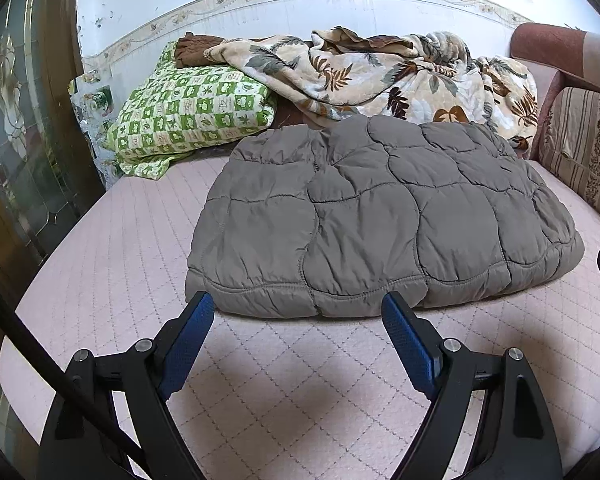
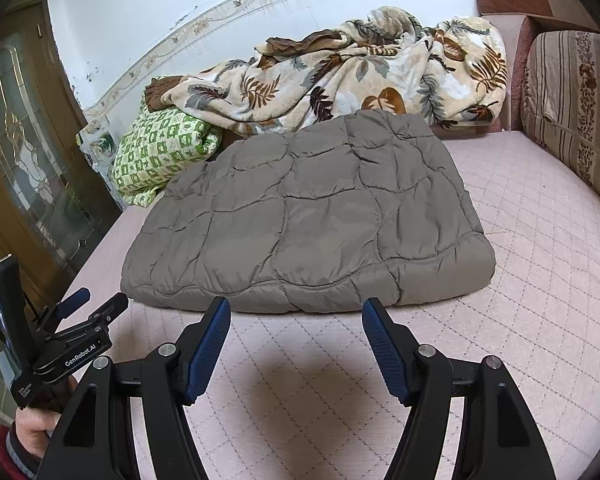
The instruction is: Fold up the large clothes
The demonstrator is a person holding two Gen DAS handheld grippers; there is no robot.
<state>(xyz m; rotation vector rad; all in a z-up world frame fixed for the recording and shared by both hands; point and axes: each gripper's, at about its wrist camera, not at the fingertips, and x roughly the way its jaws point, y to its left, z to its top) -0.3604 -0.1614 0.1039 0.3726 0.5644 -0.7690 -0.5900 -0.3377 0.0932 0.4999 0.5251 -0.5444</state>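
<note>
A grey quilted padded garment (image 1: pixel 380 216) (image 2: pixel 308 224) lies folded into a thick rectangle on the pink quilted bed cover (image 1: pixel 292 380) (image 2: pixel 540 280). My left gripper (image 1: pixel 298 308) is open just short of the garment's near hem, with only the hem showing between its blue pads. My right gripper (image 2: pixel 296 312) is also open, close to the same near hem and holding nothing. In the right wrist view the left gripper (image 2: pixel 74 310) shows at the lower left, held by a person's hand (image 2: pixel 36 428).
A leaf-patterned blanket (image 1: pixel 380 72) (image 2: pixel 340 80) is heaped behind the garment against the wall. A green checked pillow (image 1: pixel 192 116) (image 2: pixel 160 152) lies at the back left. A striped sofa cushion (image 1: pixel 580 148) (image 2: pixel 572 112) stands at the right. A glazed wooden door (image 1: pixel 20 140) is on the left.
</note>
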